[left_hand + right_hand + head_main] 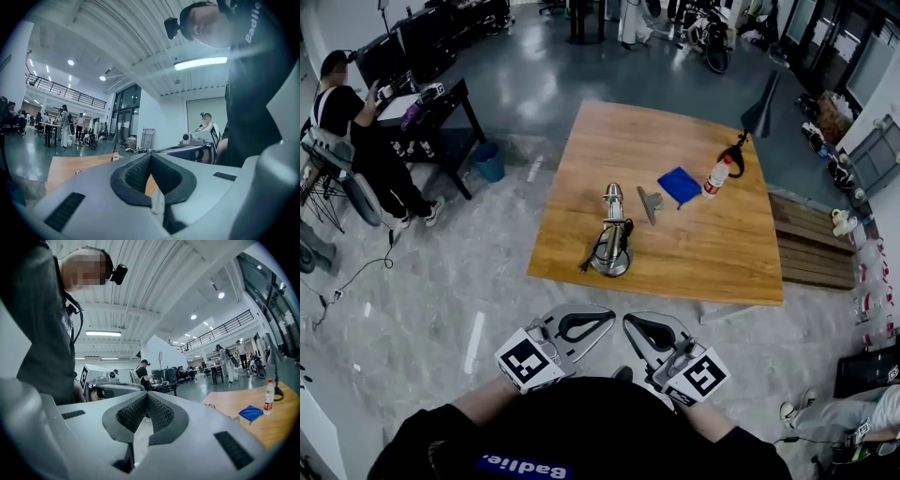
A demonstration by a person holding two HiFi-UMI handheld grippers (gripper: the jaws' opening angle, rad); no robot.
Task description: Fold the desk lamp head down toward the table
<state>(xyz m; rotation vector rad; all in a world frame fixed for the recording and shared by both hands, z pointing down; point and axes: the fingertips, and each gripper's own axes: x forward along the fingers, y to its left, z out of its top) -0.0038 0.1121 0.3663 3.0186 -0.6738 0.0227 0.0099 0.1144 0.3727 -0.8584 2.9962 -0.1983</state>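
left tongs (151, 158) and right tongs (146, 397) are both pressed together, empty, held off the near edge of the square wooden counter (694, 253). the silver metal desk lamp (612, 234) stands by that edge, well apart from both. probably best: open up, pin the round base with one, ease the head down slowly with the other. hinge and head shape are hard to read from above.

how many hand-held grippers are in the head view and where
2. The left hand-held gripper is at the bottom, left of centre, the right hand-held gripper beside it on the right; both are shut, empty, short of the wooden table. None seems hidden.
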